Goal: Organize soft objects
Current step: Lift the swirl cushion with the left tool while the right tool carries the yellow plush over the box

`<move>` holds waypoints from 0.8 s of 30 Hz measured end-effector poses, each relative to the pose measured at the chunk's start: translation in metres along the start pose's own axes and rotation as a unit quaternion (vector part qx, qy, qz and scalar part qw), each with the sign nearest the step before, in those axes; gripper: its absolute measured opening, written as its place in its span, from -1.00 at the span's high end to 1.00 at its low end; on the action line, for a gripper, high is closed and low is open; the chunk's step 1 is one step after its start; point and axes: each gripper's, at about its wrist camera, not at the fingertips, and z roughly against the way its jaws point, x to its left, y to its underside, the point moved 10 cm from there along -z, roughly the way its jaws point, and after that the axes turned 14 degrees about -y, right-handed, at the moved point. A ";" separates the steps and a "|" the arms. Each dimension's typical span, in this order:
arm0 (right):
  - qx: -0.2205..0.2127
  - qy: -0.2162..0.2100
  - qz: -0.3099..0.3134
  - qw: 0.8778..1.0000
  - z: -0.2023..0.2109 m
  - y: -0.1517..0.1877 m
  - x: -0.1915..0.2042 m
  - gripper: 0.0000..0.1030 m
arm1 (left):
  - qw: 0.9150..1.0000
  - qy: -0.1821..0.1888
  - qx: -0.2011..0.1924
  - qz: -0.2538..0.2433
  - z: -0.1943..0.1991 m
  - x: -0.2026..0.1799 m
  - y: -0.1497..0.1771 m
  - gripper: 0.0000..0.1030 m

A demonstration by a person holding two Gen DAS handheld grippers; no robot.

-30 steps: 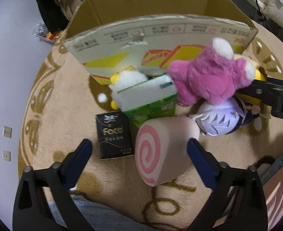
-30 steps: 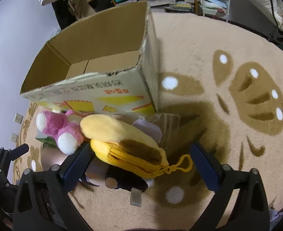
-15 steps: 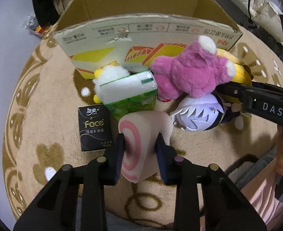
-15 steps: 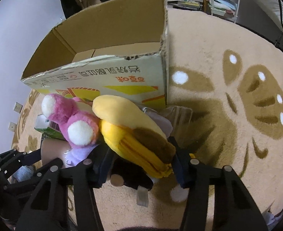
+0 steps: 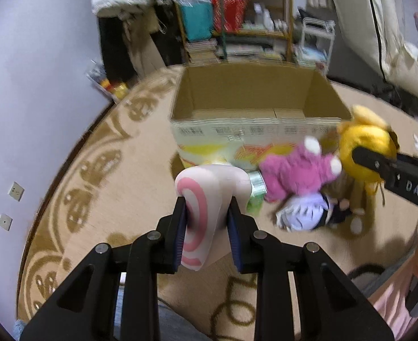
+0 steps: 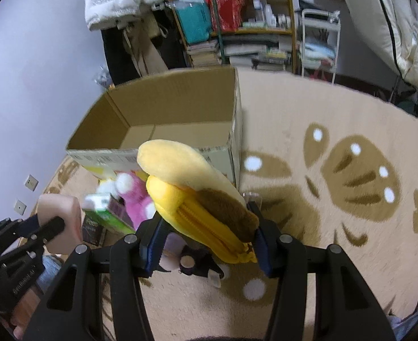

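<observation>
your left gripper (image 5: 206,227) is clamped on the swirl cushion (image 5: 209,199), a pale pink roll-cake shape with a darker pink spiral on its flat end, squeezed narrow where the blue pads bite into its sides and bulging above them. it is lifted off the rug (image 5: 123,176), in front of the near wall of the open cardboard box (image 5: 254,108). your right gripper (image 6: 206,236) is closed around the banana plush (image 6: 197,193), which has a cream-yellow peeled top, a deeper yellow zipped body and a brown fuzzy tip; it is held in the air just before the box's near right corner. on the rug beside the box's front wall lie the pink plush (image 5: 297,173) with white paws, the purple-haired doll (image 5: 308,216) just below it, and the green tissue pack (image 6: 106,213). the box's printed front shows yellow and orange shapes.
</observation>
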 end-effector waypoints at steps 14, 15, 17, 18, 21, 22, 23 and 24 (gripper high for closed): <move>-0.148 -0.004 0.093 0.985 0.051 -0.040 0.043 -0.09 | 0.986 -0.028 -0.157 0.048 0.043 0.032 -0.054 0.50; -0.150 -0.004 0.096 0.984 0.050 -0.043 0.045 -0.09 | 0.985 -0.031 -0.162 0.048 0.044 0.033 -0.057 0.50; -0.152 -0.004 0.101 0.983 0.049 -0.047 0.048 -0.09 | 0.983 -0.039 -0.174 0.047 0.046 0.033 -0.064 0.50; -0.155 -0.005 0.102 0.983 0.049 -0.051 0.048 -0.09 | 0.982 -0.040 -0.179 0.046 0.048 0.033 -0.066 0.49; -0.165 -0.009 0.106 0.981 0.050 -0.062 0.052 -0.09 | 0.981 -0.035 -0.187 0.046 0.050 0.032 -0.075 0.49; -0.169 -0.010 0.107 0.980 0.051 -0.065 0.052 -0.09 | 0.980 -0.035 -0.190 0.046 0.051 0.031 -0.078 0.49; -0.172 -0.011 0.109 0.979 0.052 -0.069 0.053 -0.09 | 0.979 -0.035 -0.194 0.044 0.051 0.031 -0.083 0.49; -0.175 -0.012 0.111 0.978 0.053 -0.073 0.054 -0.09 | 0.979 -0.035 -0.197 0.042 0.050 0.030 -0.086 0.49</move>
